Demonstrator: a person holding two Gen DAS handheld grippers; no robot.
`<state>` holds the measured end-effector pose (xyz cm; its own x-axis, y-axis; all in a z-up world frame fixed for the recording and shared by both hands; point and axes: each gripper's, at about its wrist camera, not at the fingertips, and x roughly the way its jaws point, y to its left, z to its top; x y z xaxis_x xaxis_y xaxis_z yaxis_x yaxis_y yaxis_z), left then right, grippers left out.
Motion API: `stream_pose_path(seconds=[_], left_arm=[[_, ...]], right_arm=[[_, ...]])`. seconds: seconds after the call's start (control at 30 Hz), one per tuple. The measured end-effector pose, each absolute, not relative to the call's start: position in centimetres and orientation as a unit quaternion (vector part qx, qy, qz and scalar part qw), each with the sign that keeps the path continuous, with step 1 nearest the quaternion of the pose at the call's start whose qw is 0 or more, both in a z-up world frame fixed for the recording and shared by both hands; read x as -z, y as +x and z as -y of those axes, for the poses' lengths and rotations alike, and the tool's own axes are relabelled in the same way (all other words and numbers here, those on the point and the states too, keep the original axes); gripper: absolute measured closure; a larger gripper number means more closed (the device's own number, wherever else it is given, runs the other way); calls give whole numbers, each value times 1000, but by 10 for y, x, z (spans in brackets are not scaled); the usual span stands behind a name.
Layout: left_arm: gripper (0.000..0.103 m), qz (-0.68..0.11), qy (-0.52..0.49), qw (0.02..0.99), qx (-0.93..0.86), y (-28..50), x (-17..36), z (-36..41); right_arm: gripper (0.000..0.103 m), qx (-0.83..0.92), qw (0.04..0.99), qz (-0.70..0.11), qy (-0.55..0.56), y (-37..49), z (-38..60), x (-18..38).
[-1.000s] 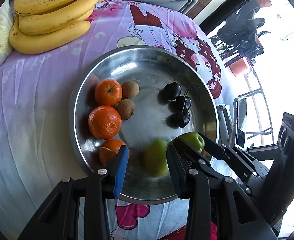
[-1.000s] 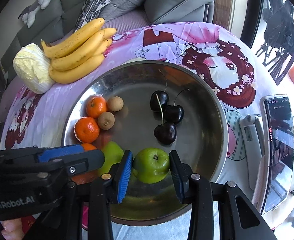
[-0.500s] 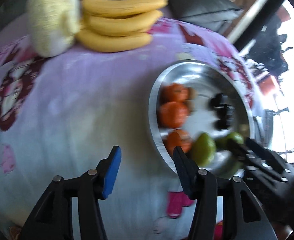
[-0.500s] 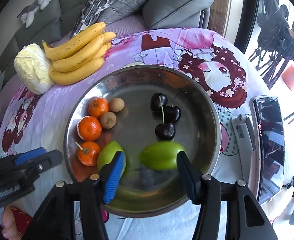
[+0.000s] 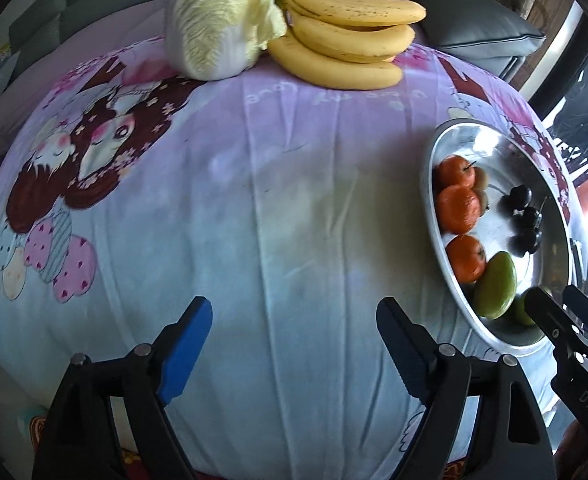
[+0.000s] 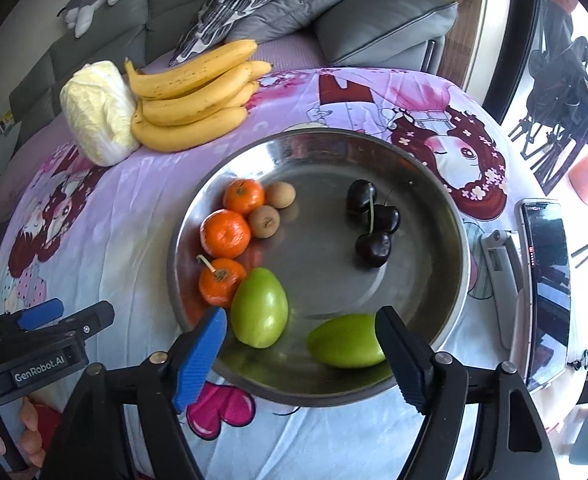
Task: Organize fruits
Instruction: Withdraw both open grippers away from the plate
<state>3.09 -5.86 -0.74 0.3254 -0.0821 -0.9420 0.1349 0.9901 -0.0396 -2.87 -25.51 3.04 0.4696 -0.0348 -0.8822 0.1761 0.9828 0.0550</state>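
bare cloth point(image 5: 294, 220) left of bowl point(image 5: 430, 184).

Each black plastic tool, the left tool point(image 5: 294, 346) and the right tool point(image 6: 302, 354), has silver pivot screws, ribbed blue pads and white "GenRobot.AI" lettering on its body.

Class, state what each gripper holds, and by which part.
Nothing is held. The left gripper stands open over cloth; the right gripper, just opened, has let go of a green fruit.
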Motion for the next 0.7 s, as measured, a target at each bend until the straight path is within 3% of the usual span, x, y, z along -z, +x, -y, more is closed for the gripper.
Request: stream_pose_path(seconds=[0.33,0.47,0.7], left_arm=[[14,-581,22,811,59,22,6,49],[9,-582,21,811,52,20,7,45],[9,-578,40,814,40,17,7,45]], right_arm=[[2,57,854,-514,60,-34,244,-28],[1,60,853,-515,62,-34,244,-27],[0,63,851,-517,70,-35,247,-25]])
